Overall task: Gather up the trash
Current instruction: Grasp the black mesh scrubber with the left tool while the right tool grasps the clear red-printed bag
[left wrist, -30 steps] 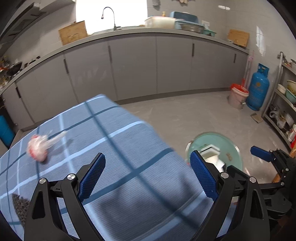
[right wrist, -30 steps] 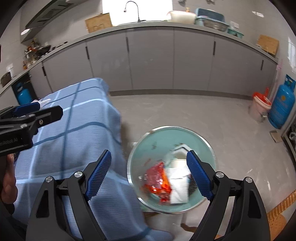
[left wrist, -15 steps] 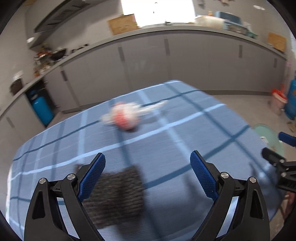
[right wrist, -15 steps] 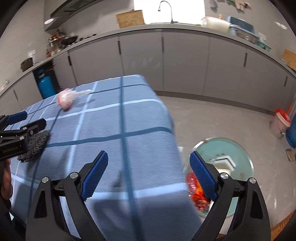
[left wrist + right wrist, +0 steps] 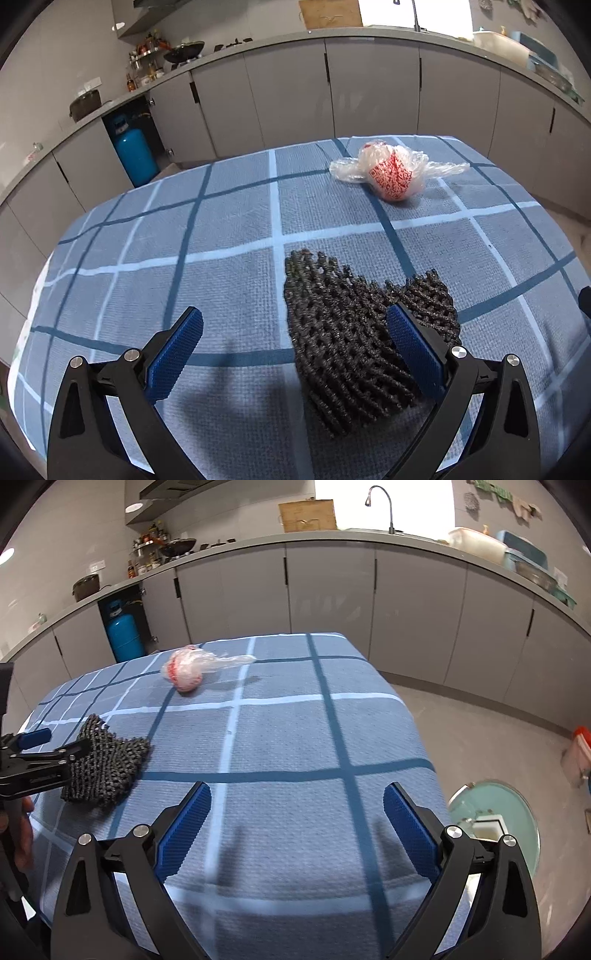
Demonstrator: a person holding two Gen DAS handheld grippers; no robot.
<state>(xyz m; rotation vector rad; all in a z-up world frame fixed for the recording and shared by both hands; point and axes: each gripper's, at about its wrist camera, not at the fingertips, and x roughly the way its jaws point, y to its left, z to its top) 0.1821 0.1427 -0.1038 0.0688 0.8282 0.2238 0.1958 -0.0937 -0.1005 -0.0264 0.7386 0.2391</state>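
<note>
A black foam net [image 5: 354, 332] lies on the blue checked tablecloth [image 5: 221, 229]. My left gripper [image 5: 295, 347] is open just above it, and its right finger [image 5: 413, 350] overlaps the net. A crumpled clear plastic bag with red print [image 5: 391, 173] lies farther back on the cloth. The right wrist view shows the net [image 5: 107, 768], the bag [image 5: 188, 668] and my left gripper [image 5: 48, 749] at the left. My right gripper [image 5: 295, 830] is open and empty above the cloth's near right part. A round bin [image 5: 517, 823] with trash stands on the floor to the right.
Grey kitchen cabinets [image 5: 332, 590] run along the back wall. A blue gas cylinder [image 5: 133, 151] stands at the left. A red and white bucket [image 5: 576, 753] stands on the floor at the far right. The table edge drops off on the right [image 5: 417, 731].
Both grippers have swung left from the bin to the table. My left gripper has moved down over the black foam net. Both stay open.
</note>
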